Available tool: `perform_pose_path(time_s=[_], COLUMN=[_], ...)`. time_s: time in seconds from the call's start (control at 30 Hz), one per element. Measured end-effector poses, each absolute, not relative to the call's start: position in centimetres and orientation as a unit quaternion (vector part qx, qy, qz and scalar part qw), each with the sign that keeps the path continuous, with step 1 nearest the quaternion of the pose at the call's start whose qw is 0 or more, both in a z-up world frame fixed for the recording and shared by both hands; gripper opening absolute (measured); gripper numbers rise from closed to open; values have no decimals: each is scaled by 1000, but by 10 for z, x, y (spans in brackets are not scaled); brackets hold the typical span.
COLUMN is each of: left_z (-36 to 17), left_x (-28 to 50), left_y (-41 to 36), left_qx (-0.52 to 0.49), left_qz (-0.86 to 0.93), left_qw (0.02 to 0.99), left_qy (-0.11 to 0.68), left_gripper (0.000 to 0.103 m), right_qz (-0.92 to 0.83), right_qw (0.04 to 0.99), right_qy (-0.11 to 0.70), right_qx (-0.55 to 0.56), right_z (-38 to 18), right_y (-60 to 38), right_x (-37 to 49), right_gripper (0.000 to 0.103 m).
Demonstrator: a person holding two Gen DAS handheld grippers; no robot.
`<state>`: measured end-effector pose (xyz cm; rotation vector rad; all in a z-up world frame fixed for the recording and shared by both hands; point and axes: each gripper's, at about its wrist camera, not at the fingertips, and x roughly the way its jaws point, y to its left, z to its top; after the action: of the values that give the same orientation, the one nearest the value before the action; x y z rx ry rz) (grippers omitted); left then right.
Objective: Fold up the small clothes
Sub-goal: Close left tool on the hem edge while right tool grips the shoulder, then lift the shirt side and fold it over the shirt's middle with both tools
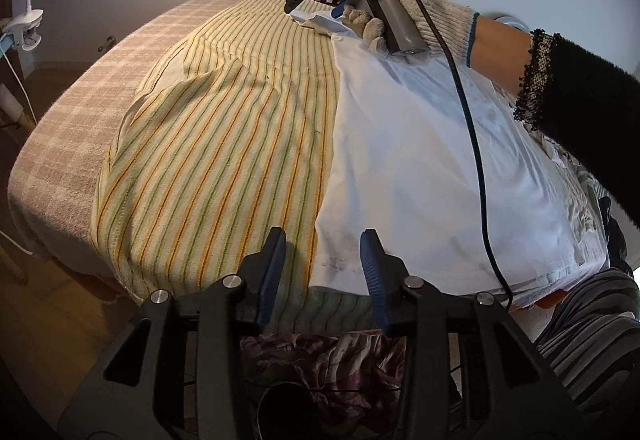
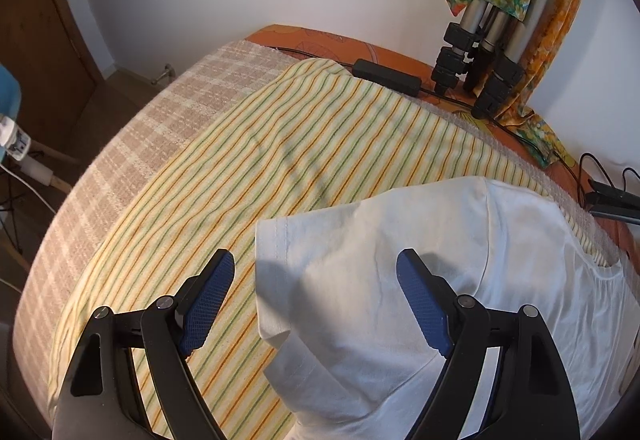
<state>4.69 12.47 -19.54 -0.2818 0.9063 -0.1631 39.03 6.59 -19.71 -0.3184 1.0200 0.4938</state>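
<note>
Left gripper (image 1: pixel 324 272): your jaws gape over the white cotton T-shirt's (image 1: pixel 420 160) hem corner, ready to pinch.
Right gripper (image 2: pixel 316 300): jaws wide, straddling its sleeve (image 2: pixel 304 260) for folding.

the left wrist view looks forward past its own left gripper (image 1: pixel 324 272) from the near edge of the table, low and close, with the white garment (image 1: pixel 440 168) ahead and to the right. the right wrist view looks down over its right gripper (image 2: pixel 316 296) from the far end, close above the same garment's sleeve (image 2: pixel 360 280). both share the striped cloth (image 1: pixel 208 160) (image 2: pixel 280 144) on the gripper's left.
</note>
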Motion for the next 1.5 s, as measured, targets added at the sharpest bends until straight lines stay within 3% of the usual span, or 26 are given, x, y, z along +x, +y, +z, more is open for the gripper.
perform_pose_path(time_s=[0.07,0.1,0.57,0.63,0.7,0.77,1.17,1.5], left_z=[-197,-198,-178,-178,-177,-176,-160,-145], left_x=[47,48,49,51,52,53,52,51], left_y=[120,117,115,116,114,112,86,29], left_qx=[-123,-109,-152,-157,-154,-151,-128,-76], left_qz=[-79,-74,-117,-118,-117,-119,-147,-201], left_qw=[888,890,888,885,886,886,891,889], left_qy=[437,438,419,421,422,421,411,406], left_gripper=[24,2,1,1,1,1,0,0], right_qz=[234,234,238,246,252,254,289,251], right_qw=[831,830,812,811,811,810,837,865], right_qy=[481,481,499,499,496,496,453,432], right_qx=[-155,-158,-188,-181,-182,-181,-103,-49], right_z=[-198,-199,-212,-211,-208,-205,-167,-140], right_y=[68,69,75,71,68,66,12,-93], right_x=[391,393,404,403,403,404,410,415], right_gripper=[84,84,81,66,30,7,5,5])
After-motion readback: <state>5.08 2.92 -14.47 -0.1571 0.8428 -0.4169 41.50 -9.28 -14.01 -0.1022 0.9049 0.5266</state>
